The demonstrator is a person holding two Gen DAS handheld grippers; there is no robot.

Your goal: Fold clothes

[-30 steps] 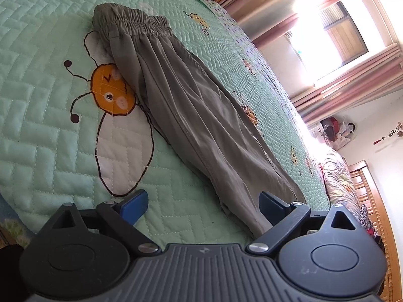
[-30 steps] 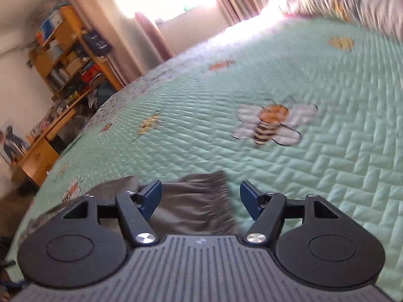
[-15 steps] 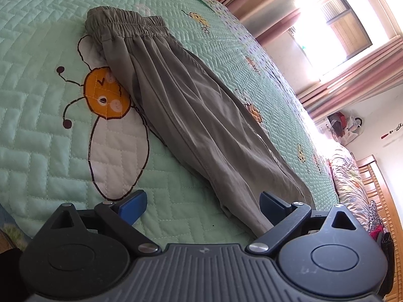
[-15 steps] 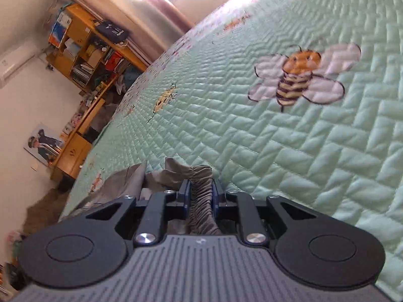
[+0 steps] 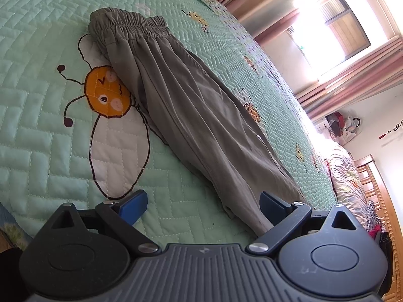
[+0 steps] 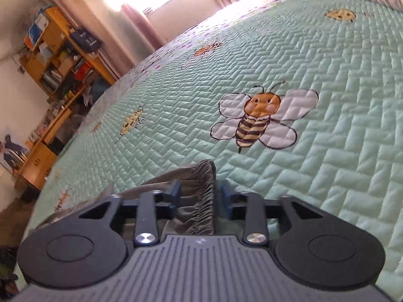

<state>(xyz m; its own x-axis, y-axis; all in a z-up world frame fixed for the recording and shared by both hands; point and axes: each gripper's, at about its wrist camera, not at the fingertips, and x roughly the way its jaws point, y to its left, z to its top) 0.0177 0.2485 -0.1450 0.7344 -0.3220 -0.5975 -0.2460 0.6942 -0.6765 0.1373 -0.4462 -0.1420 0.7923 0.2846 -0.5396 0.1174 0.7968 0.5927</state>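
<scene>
You are working the start of the fold: the grey trousers (image 5: 191,115) are lying stretched along the green quilt (image 5: 37,130), waistband (image 5: 128,25) at the far end, cuffs at the near edge by you. Your left gripper (image 5: 201,203) is standing wide over the near leg end, gripping nothing. Your right gripper (image 6: 199,193) is opening, its jaws parting around the gathered cuff (image 6: 201,196), which is sitting between them without being pinched. Next, I judge, you are needing a firm pinch on both near ends before carrying them toward the waistband.
</scene>
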